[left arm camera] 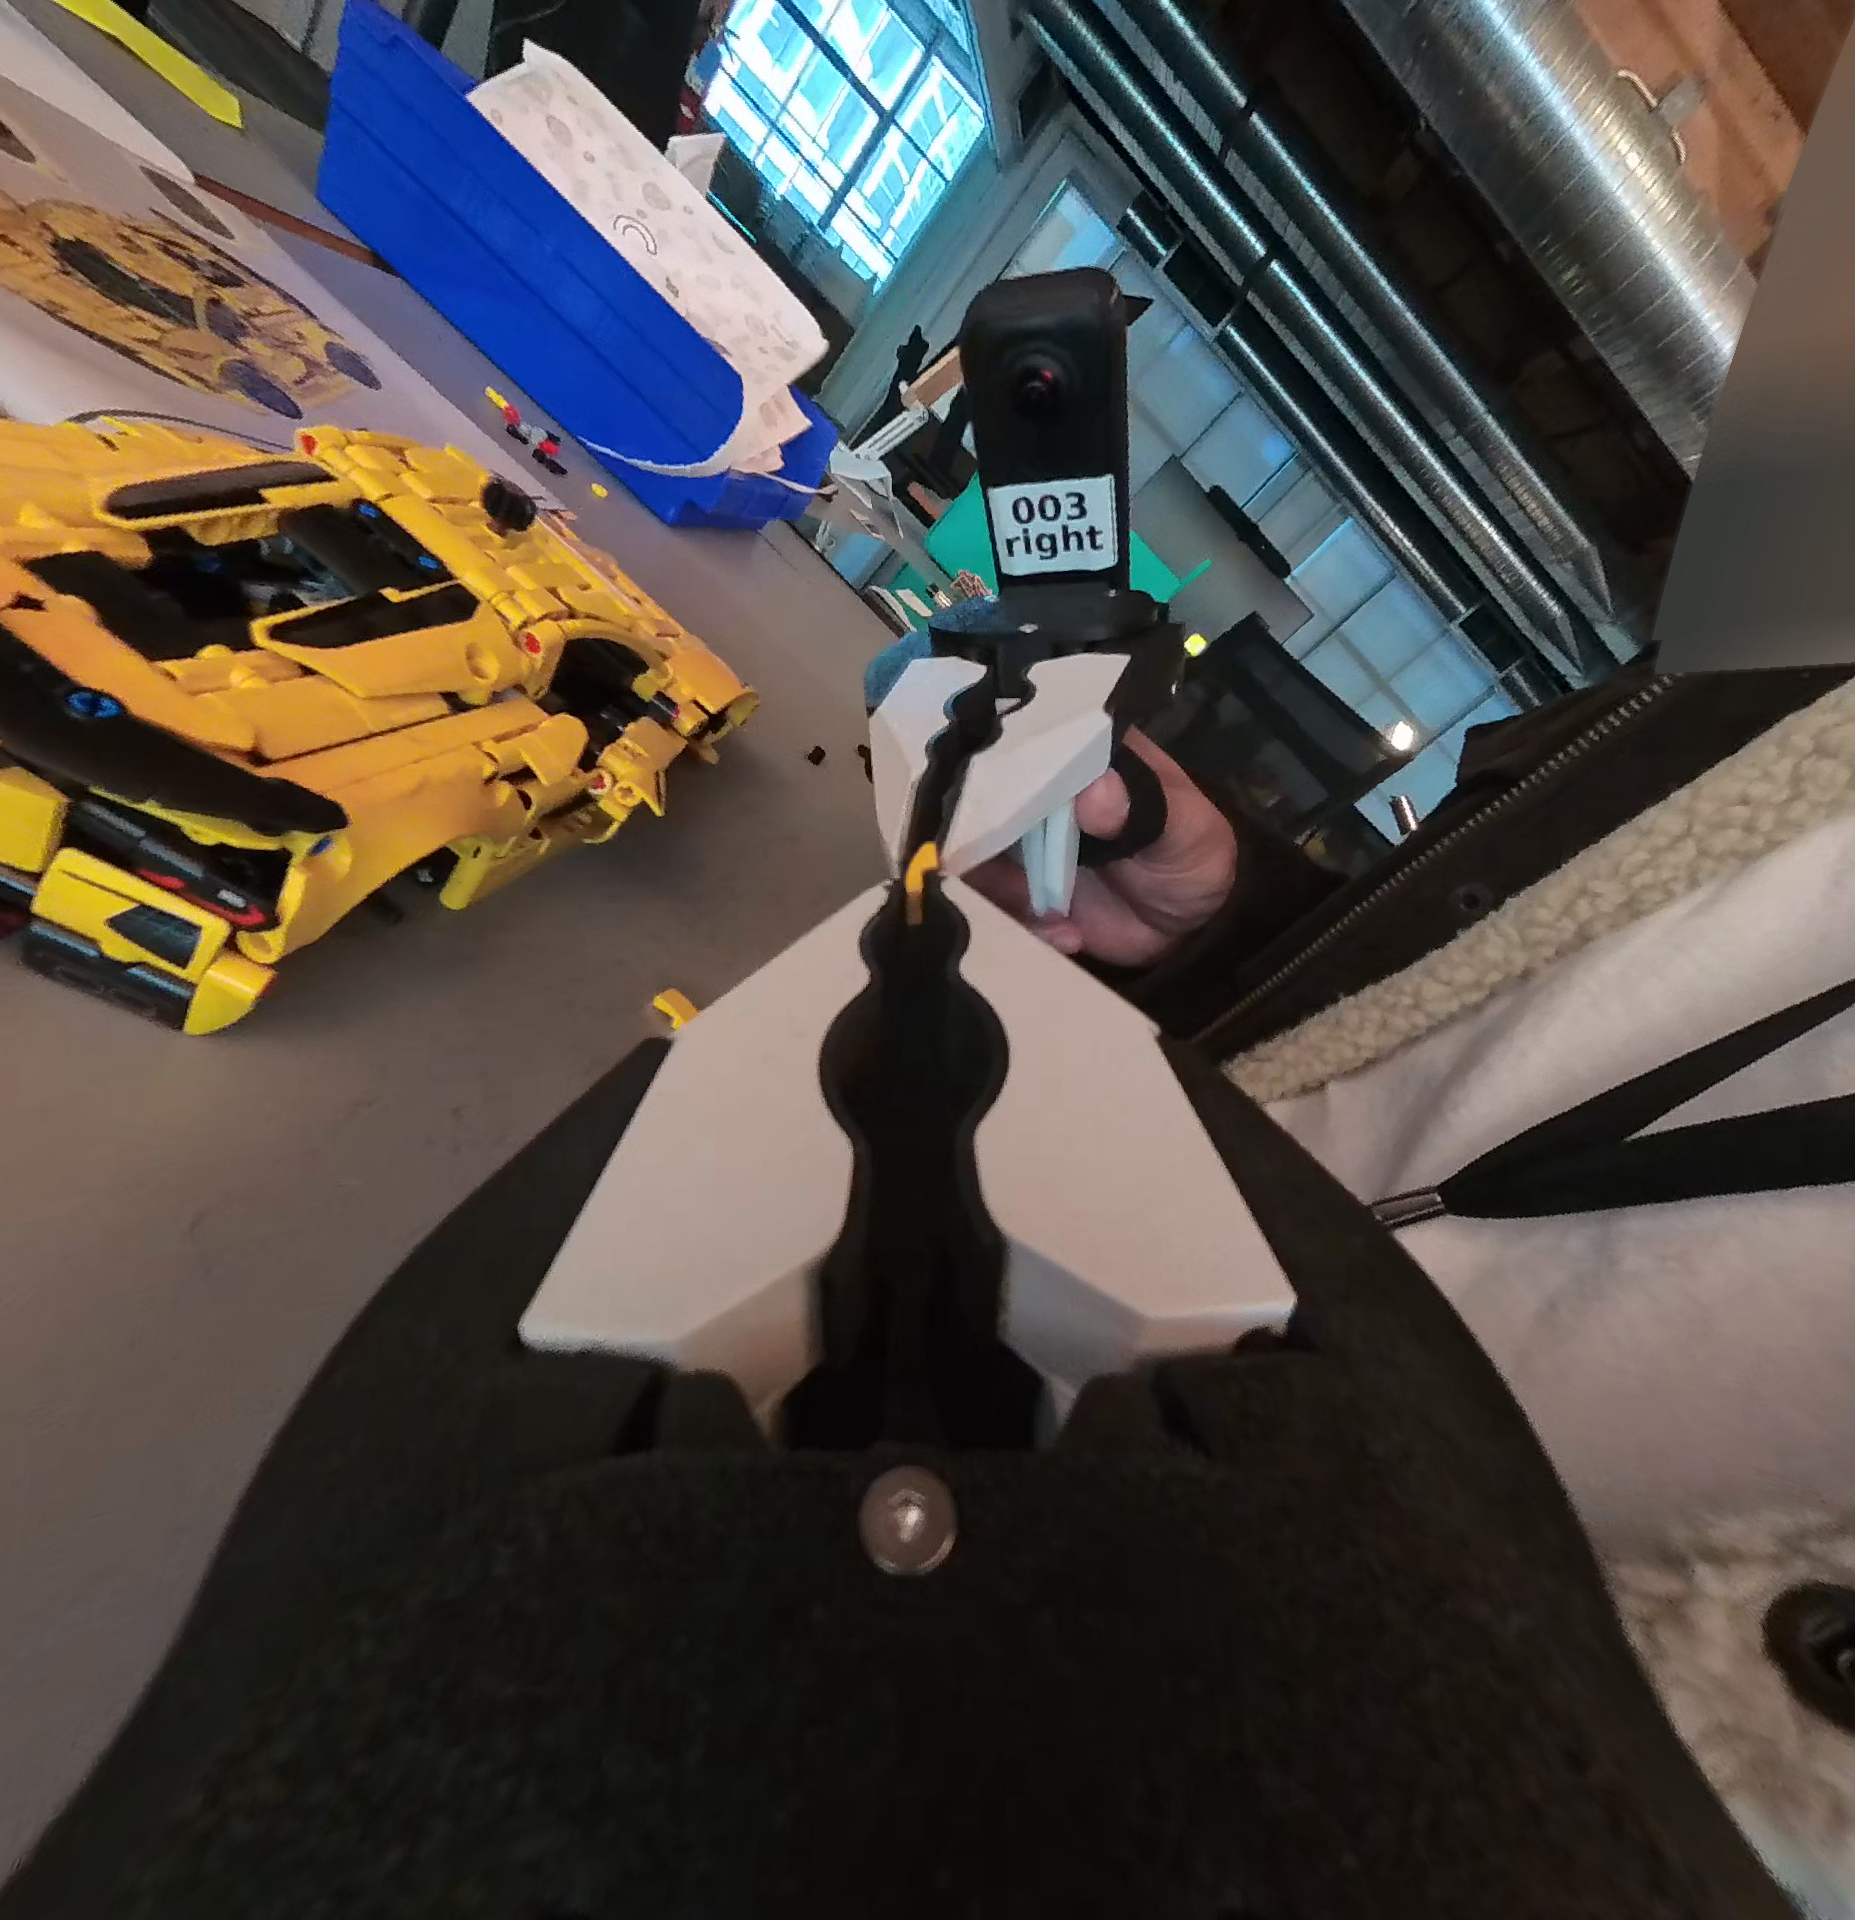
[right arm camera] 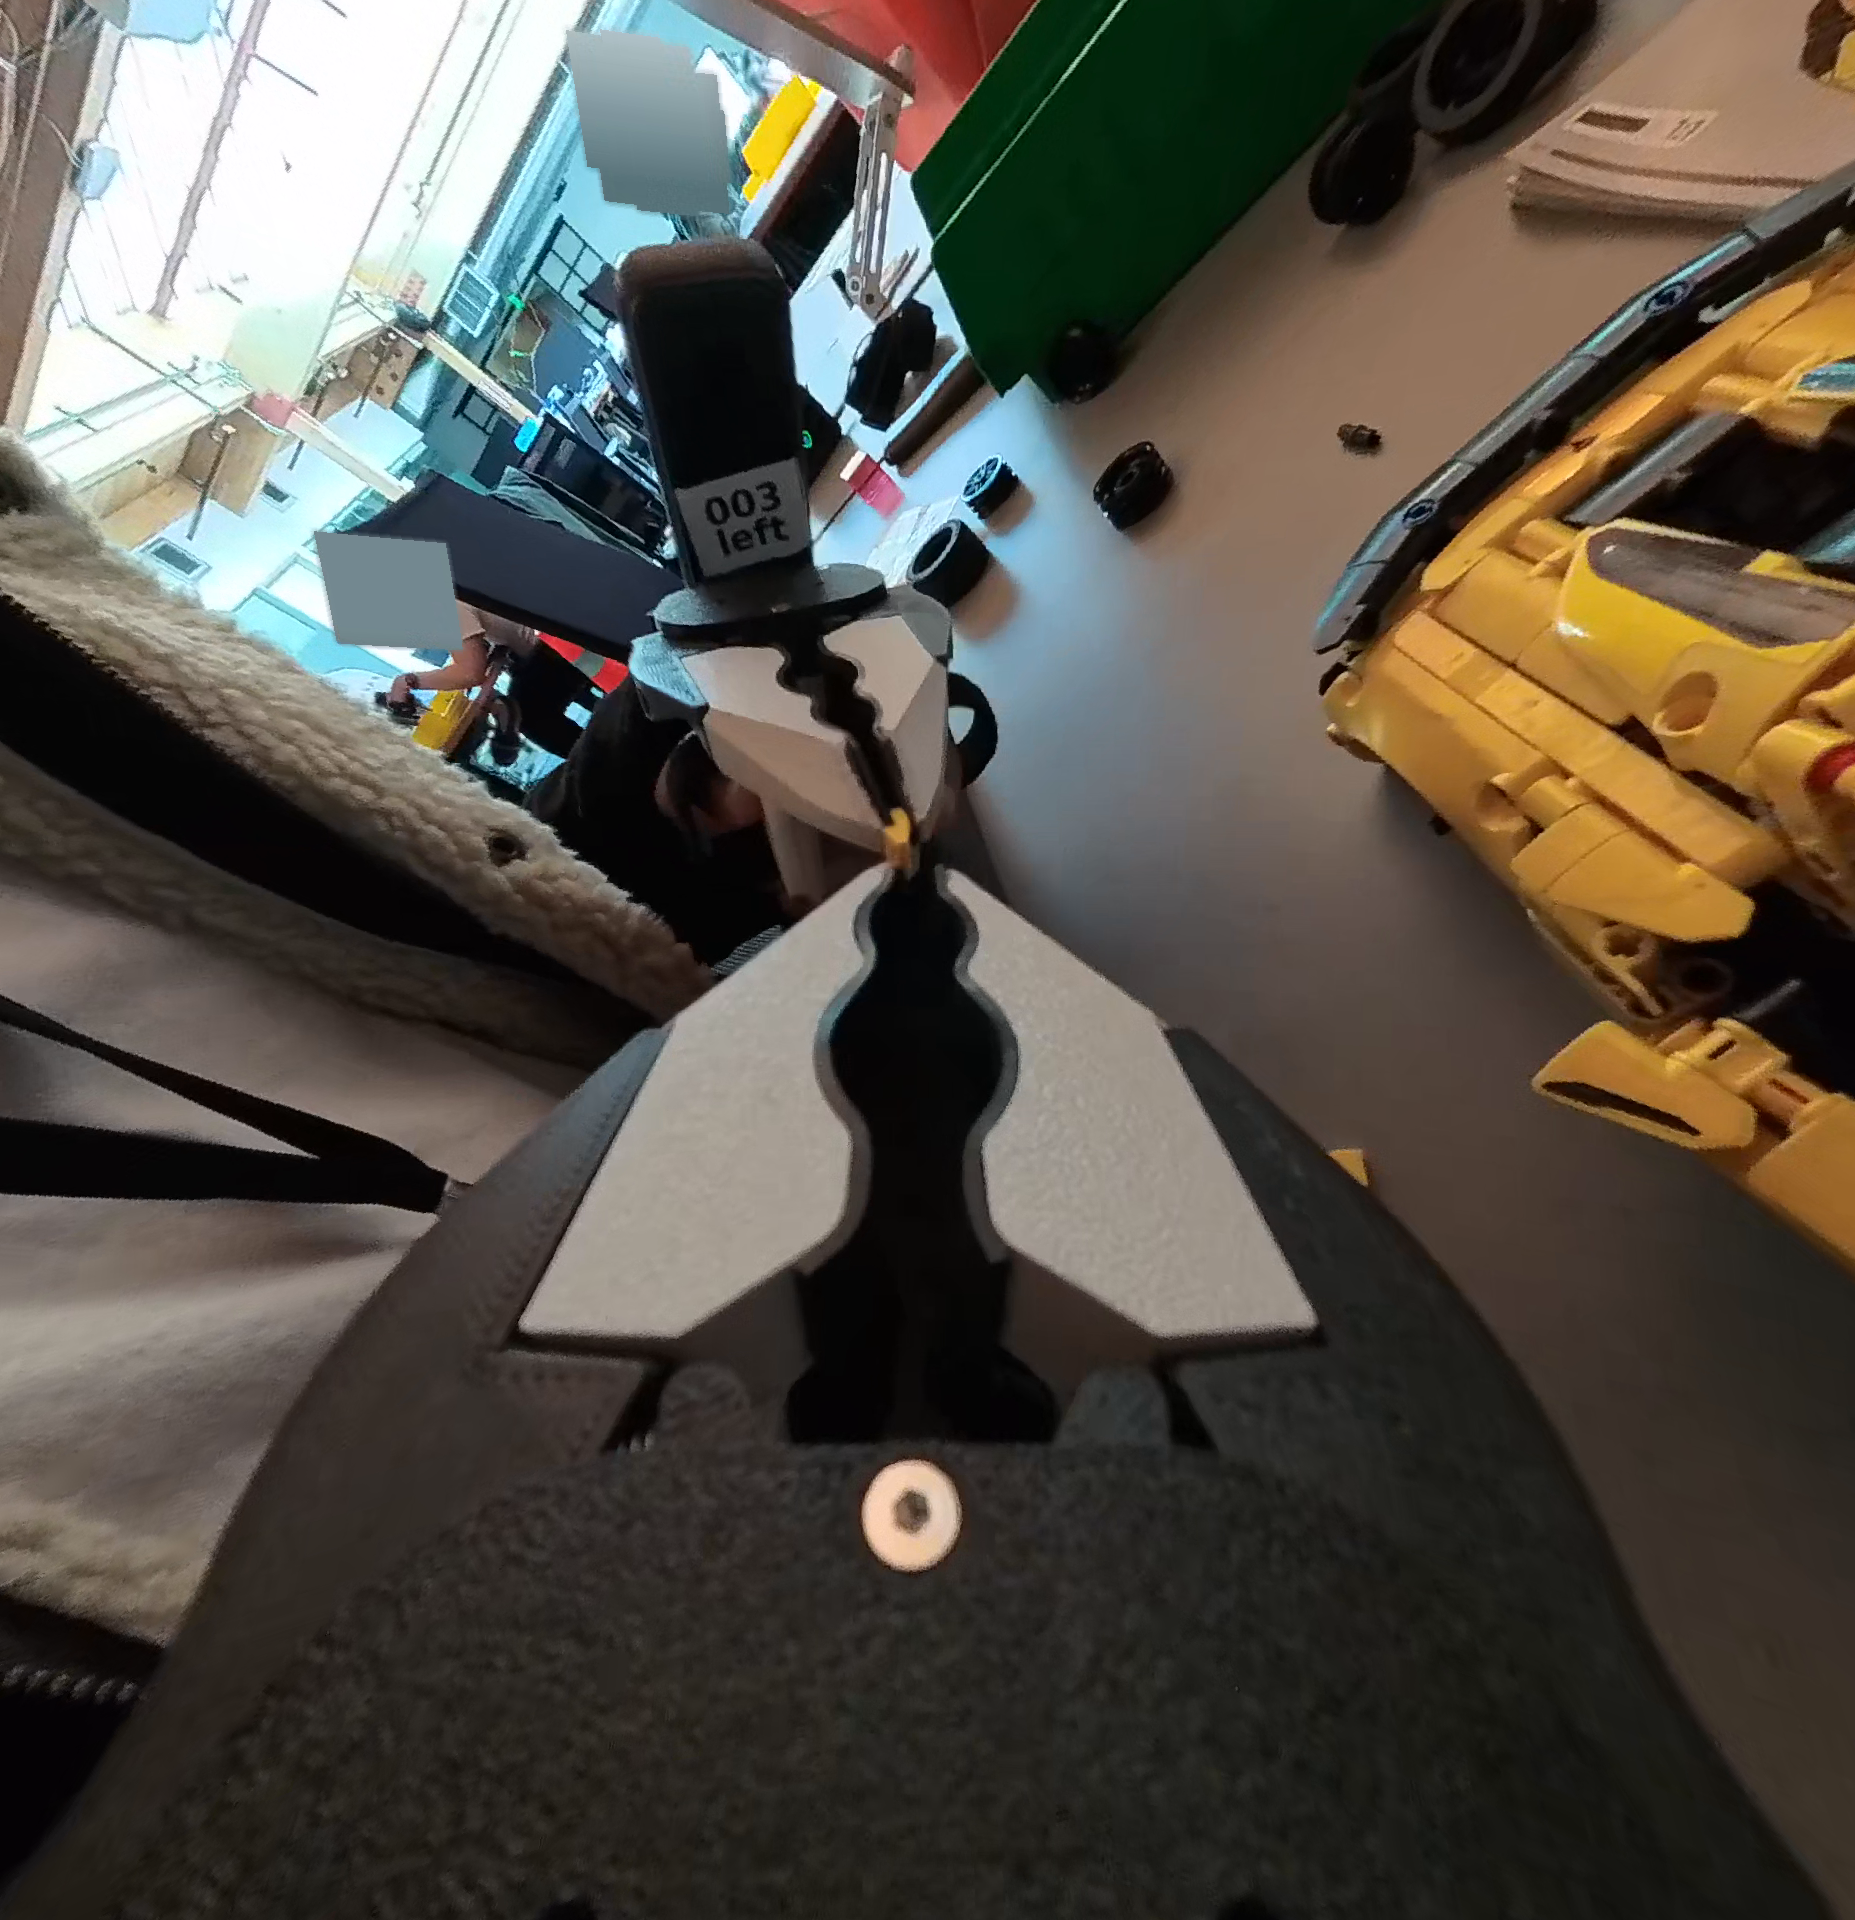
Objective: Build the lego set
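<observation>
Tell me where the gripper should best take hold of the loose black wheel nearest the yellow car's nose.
Probably across the wheel by its two flat faces, coming down from above. It stands on its tread on the table, tilted only slightly, so both faces are exposed, and nothing touches it. Gripping the round tread instead would likely let it roll or slip out.

Layout relative to the lego car (left arm camera: pixel 279 675): the car stands on the surface (left arm camera: pixel 279 1195). Behind it lies a bin (left arm camera: pixel 528 260) holding paper sheets (left arm camera: pixel 674 239); loose pieces (left arm camera: pixel 533 431) lie between car and bin. Beside it, a small piece (left arm camera: pixel 676 1006) rests on the surface. The left hand-held gripper (left arm camera: pixel 907 904) and right hand-held gripper (right arm camera: pixel 907 883) meet tip to tip beside the car, a small part (left arm camera: pixel 918 868) between them.
</observation>
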Action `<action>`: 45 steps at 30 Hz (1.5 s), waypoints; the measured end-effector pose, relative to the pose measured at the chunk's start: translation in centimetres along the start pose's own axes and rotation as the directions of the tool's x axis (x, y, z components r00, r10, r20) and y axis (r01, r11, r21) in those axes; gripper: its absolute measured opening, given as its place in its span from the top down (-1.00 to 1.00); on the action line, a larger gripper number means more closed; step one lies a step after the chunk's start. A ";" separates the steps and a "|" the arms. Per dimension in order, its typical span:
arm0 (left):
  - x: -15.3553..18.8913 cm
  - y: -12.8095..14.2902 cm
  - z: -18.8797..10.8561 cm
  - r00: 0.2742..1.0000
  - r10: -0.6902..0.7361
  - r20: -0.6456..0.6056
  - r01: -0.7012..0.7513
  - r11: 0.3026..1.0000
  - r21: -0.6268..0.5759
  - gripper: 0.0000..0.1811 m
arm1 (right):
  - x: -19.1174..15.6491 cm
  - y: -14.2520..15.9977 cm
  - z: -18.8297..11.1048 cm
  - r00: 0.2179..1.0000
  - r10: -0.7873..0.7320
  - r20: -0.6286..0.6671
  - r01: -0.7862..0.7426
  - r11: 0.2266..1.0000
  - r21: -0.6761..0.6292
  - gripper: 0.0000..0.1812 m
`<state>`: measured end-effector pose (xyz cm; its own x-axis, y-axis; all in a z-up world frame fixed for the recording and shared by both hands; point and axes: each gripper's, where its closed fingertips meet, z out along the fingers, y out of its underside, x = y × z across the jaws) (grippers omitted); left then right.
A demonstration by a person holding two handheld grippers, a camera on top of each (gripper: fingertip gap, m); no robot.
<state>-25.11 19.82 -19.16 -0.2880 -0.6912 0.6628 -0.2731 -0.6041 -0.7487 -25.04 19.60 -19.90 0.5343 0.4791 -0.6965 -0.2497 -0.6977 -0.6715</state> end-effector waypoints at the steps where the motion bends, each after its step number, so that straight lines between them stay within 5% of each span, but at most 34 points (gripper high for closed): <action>1: -0.4 -0.1 -0.1 1.000 -0.005 0.024 0.005 1.000 0.002 0.97 | 0.2 0.0 -0.1 1.000 -0.002 -0.010 0.002 1.000 -0.002 0.94; 6: -3.5 1.4 -0.8 0.973 0.069 0.220 -0.037 0.988 -0.147 0.98 | 2.3 1.6 -1.7 0.970 -0.214 -0.115 0.198 0.971 -0.136 0.84; 9: -4.7 3.9 -0.7 0.965 -0.011 0.262 0.089 0.954 -0.288 0.97 | 4.2 4.0 -2.0 0.921 -0.359 -0.149 0.311 0.910 -0.273 0.73; 18: -7.4 5.8 -0.5 0.909 -0.107 0.403 0.270 0.888 -0.372 0.97 | 6.8 5.4 0.5 0.724 -0.661 -0.196 0.549 0.725 -0.416 0.71; 45: -8.2 5.1 -1.0 0.889 -0.169 0.426 0.319 0.896 -0.309 0.97 | 8.7 4.9 3.0 0.782 -0.587 -0.210 0.437 0.756 -0.488 0.71</action>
<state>-25.05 22.80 -28.45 0.1811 -0.6810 0.7095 -0.6204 -0.6389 -0.4548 -24.01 21.91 -30.04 0.7336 0.6726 -0.0974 0.4387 -0.5781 -0.6880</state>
